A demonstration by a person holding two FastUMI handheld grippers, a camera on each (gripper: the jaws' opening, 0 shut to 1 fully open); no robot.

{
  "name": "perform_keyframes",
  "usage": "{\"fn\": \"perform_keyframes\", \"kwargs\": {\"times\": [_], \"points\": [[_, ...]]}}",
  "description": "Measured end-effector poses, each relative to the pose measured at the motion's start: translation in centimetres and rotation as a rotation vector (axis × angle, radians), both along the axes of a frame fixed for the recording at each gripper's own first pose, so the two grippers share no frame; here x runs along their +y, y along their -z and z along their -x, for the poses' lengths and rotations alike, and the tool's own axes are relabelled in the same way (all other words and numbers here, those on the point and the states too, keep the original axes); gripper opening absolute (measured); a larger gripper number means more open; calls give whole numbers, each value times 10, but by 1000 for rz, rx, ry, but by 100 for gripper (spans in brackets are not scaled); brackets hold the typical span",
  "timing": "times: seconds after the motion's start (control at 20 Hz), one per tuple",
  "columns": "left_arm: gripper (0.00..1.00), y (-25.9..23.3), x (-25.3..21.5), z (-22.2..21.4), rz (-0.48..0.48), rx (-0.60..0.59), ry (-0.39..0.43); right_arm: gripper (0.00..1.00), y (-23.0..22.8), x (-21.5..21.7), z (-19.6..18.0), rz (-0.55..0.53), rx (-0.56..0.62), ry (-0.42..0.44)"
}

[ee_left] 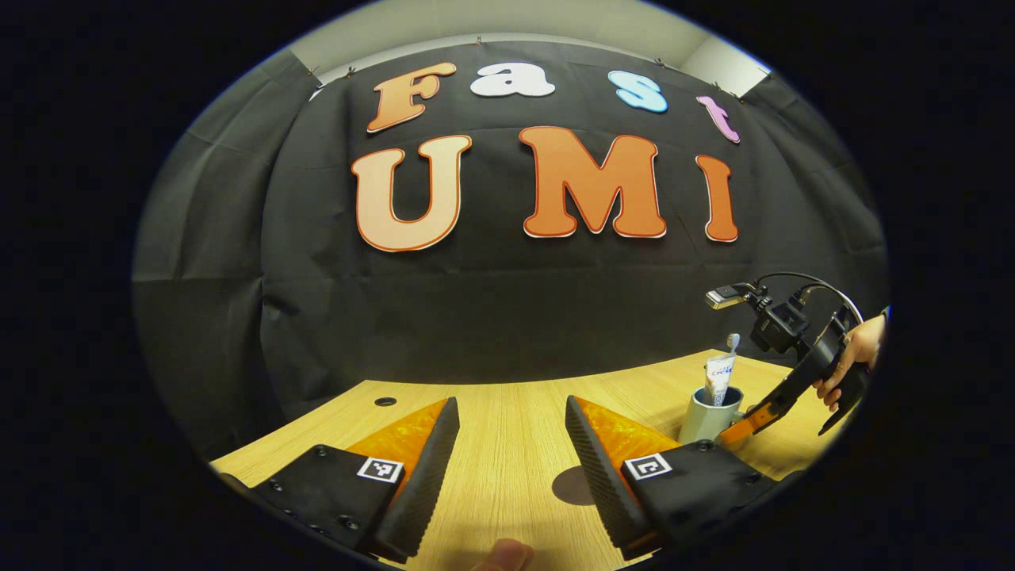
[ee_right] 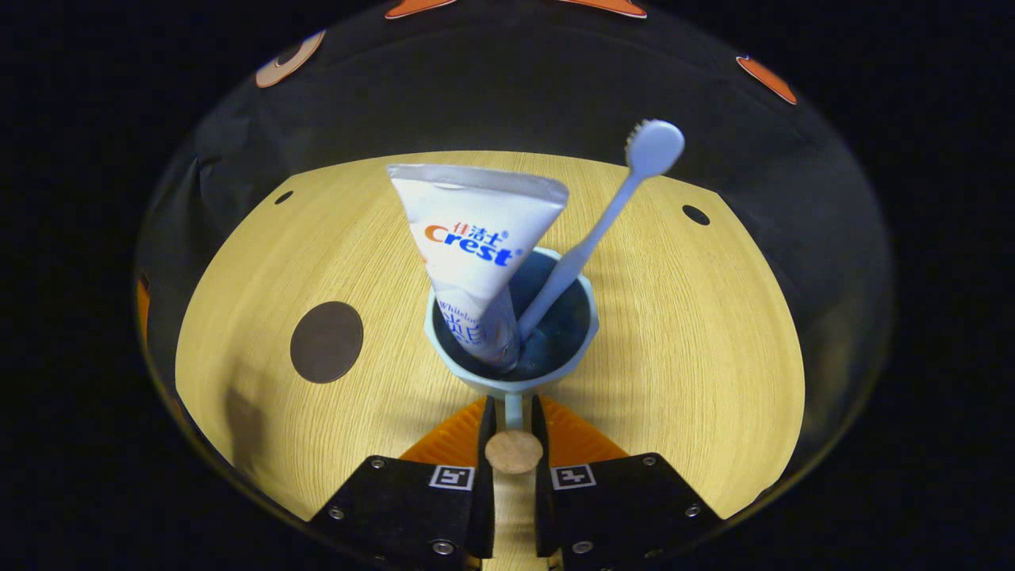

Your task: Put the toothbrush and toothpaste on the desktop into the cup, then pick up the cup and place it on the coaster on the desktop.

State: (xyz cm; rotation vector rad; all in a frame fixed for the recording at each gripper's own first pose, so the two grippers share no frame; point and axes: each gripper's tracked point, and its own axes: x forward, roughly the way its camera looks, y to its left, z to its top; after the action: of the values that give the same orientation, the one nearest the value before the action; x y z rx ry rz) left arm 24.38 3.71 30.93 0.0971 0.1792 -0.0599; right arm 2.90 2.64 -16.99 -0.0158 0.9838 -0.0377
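Observation:
A pale blue cup (ee_right: 555, 349) stands upright over the wooden desk (ee_right: 698, 357), holding a white toothpaste tube (ee_right: 476, 254) and a light blue toothbrush (ee_right: 603, 230) with its head up. My right gripper (ee_right: 514, 406) is shut on the cup's handle, both fingers pressed against it. A dark round coaster (ee_right: 326, 342) lies flat to the cup's left. In the left gripper view, my left gripper (ee_left: 511, 464) hovers open over the desk with nothing between its fingers. The coaster (ee_left: 569, 485) is partly behind its right finger. The cup (ee_left: 708, 416) and right gripper (ee_left: 741, 432) are off to the right.
A hand (ee_left: 852, 357) holds the right gripper at the right edge. A fingertip (ee_left: 503, 557) shows at the bottom. The desk has small round holes (ee_right: 695, 214) (ee_left: 385, 401) near its back edge. The black cloth wall (ee_left: 507, 317) runs behind the desk.

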Motion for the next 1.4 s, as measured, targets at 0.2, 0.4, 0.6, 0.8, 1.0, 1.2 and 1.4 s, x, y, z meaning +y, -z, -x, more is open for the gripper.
{"fn": "perform_keyframes", "kwargs": {"times": [0.2,0.4,0.6,0.8,1.0,1.2,1.4], "points": [[86,-3,8,3,-6,-1,-18,25,-3,2,-5,-17,-39,-22],[86,3,10,3,10,15,-23,20,-3,6,-9,-18,-65,-95],[86,4,14,3,8,23,-35,20,-13,11,-13,-56,-82,-181],[86,8,18,2,8,32,-50,20,-21,6,-21,-33,-113,-267],[86,10,24,4,9,34,-64,20,-21,6,-24,-41,-119,-317],[86,11,33,7,6,38,-83,20,-23,3,-27,-28,-118,-363],[86,16,38,8,16,47,-95,20,-28,1,-27,-20,-98,-404]]}}
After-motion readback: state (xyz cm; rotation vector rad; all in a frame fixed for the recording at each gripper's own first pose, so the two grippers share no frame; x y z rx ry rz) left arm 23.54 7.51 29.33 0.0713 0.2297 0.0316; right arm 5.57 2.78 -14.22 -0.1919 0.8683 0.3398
